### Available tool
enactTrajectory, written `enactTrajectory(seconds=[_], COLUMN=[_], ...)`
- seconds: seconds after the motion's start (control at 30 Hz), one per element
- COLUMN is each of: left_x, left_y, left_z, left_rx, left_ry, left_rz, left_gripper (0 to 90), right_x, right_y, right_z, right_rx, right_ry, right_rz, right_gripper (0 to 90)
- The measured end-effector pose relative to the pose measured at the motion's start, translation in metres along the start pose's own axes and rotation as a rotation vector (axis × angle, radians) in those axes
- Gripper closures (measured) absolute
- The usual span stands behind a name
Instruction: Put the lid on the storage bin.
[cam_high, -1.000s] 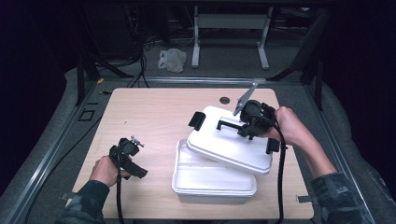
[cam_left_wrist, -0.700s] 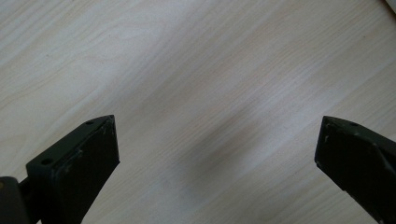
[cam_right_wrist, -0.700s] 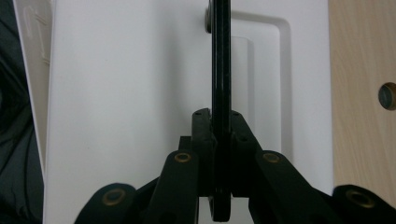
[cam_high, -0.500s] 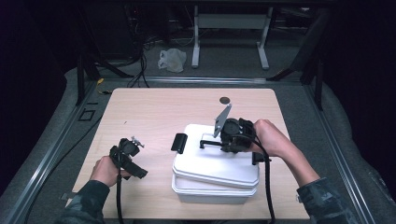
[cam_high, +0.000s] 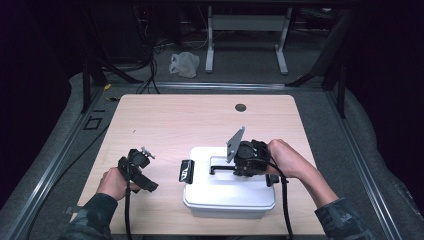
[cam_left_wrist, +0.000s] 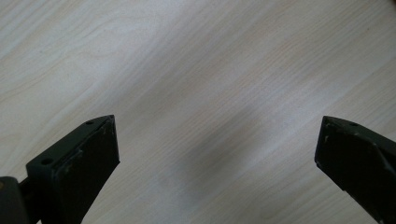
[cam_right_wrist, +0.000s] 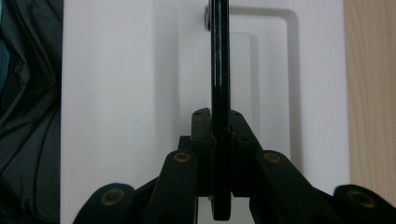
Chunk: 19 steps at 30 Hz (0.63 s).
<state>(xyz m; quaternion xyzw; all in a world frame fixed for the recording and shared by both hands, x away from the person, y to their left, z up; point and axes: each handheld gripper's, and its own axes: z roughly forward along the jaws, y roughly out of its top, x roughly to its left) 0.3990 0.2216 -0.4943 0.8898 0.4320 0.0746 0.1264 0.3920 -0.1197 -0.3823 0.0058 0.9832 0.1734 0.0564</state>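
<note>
The right gripper (cam_high: 216, 167) is clenched on the black handle (cam_right_wrist: 219, 70) of the white lid (cam_high: 230, 187), the handle pinched upright between its jaws. The lid sits on the white box (cam_high: 230, 209). Left of the box, the left gripper (cam_left_wrist: 217, 154) hangs released over bare table (cam_high: 165, 125).

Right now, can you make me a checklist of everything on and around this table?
Surface: light wooden table with a dark round hole near its far edge.
Job's things: white lid sits on the white box; a black clasp sticks out at its left end.
Clutter: nothing seen.
Grippers: right claw is shut on the lid's black handle; left claw is open over bare wood.
Cables: one trails from each claw toward the person.
Surroundings: dark floor, white bag, metal stand legs.
</note>
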Motion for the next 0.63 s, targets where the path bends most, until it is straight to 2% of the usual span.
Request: enactTrajectory(seconds=[0.07,0.1,0.13,0.2,0.3,0.37,0.4,0.43,0.47,0.53,0.57,0.63], left_x=[-0.001,-0.001,0.000,0.000,0.002,0.002,0.002,0.002,0.003,0.003,0.002,0.002], left_y=[0.000,0.001,0.001,0.000,-0.001,-0.001,-0.001,-0.001,-0.001,0.000,0.000,0.001], left_z=[0.001,0.001,0.001,0.000,-0.001,-0.002,-0.002,-0.002,-0.003,-0.003,-0.003,-0.003], left_rx=[0.004,0.003,0.003,0.001,-0.002,-0.004,-0.010,-0.011,-0.009,-0.009,-0.009,-0.011], left_ry=[-0.003,-0.003,-0.002,-0.001,0.001,0.003,0.003,0.004,0.006,0.007,0.007,0.008], left_rz=[-0.001,0.004,0.005,0.002,0.000,-0.002,-0.009,-0.008,-0.006,-0.003,-0.001,0.000], left_gripper=[0.0,0.0,0.0,0.0,0.0,0.0,0.0,0.0,0.0,0.0,0.0,0.0], right_x=[0.001,0.001,0.002,0.003,0.009,0.013,0.019,0.022,0.022,0.028,0.029,0.033], right_y=[-0.002,-0.003,-0.004,-0.008,-0.017,-0.028,-0.041,-0.049,-0.049,-0.062,-0.068,-0.080], right_z=[0.000,0.000,-0.003,-0.009,-0.026,-0.039,-0.053,-0.058,-0.058,-0.064,-0.066,-0.066], right_rx=[-0.013,-0.011,-0.011,-0.034,-0.058,-0.087,-0.116,-0.135,-0.135,-0.149,-0.140,-0.148], right_ry=[-0.003,-0.001,-0.016,-0.010,-0.031,-0.055,-0.099,-0.116,-0.116,-0.153,-0.167,-0.175], right_rz=[0.017,0.013,0.030,0.050,0.112,0.165,0.229,0.247,0.247,0.299,0.318,0.351], right_gripper=[81.5,73.6,67.5,57.5,38.7,19.6,11.2,7.8,7.8,1.9,0.0,0.0])
